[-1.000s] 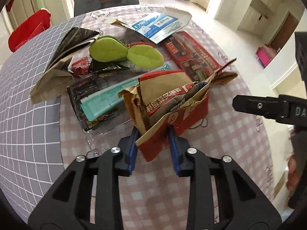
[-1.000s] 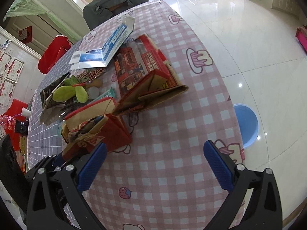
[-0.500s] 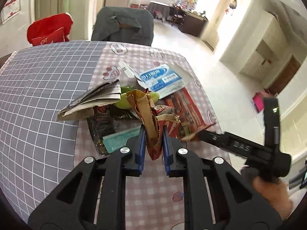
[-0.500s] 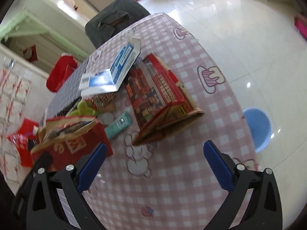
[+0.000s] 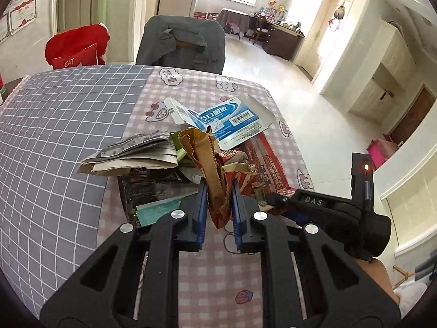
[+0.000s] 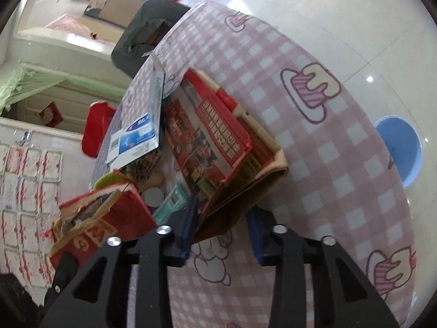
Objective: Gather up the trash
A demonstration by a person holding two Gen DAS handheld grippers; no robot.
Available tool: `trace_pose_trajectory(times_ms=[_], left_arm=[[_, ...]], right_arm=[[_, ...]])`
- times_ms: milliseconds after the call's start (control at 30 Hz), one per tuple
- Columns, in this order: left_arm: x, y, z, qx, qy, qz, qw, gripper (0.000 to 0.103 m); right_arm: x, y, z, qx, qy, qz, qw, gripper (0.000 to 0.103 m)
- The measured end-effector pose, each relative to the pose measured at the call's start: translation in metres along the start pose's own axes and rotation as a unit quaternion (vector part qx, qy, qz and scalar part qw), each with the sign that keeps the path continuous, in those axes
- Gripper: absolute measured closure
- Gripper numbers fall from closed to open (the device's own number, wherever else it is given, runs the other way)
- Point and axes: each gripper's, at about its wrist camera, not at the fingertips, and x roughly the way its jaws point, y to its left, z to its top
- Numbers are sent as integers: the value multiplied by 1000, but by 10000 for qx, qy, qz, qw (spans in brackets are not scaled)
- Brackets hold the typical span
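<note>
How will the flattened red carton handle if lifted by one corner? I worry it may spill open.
The red carton looks like thin folded cardboard, so probably light. Its layers gape at the near edge, so they may fan apart. The right gripper is closing on that corner.

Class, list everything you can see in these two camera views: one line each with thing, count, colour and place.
paper bag: one, red and brown, in left gripper
flattened box: one, red, between right jaws
medicine box: one, blue-white, far side
newspaper: one, grey, on the pile
table: one, grey and pink check
chair: one, grey, behind table
stool: one, blue, floor
left gripper: black, shut
right gripper: black, closing
</note>
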Motion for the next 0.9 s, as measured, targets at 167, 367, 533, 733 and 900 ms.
trace_pose_trajectory(times_ms=[167, 367, 533, 733, 900], left_arm=[[-8, -14, 2, 18, -89, 27, 10000, 87], [-10, -43, 3, 92, -67, -94, 9999, 87], [-9, -78, 2, 241, -57, -257, 9994, 87], [-2, -126, -2, 468, 41, -498, 9977, 87], [12, -172, -3, 709, 129, -763, 9945, 87]], right_arm=[[-20, -12, 2, 199, 10, 260, 9995, 83], [-62, -27, 3, 317, -148, 346, 9988, 89], [-94, -50, 6, 464, -341, 414, 9975, 93], [-142, -86, 9, 632, -727, 351, 9947, 94], [-180, -115, 16, 679, -1155, -4, 9910, 94]])
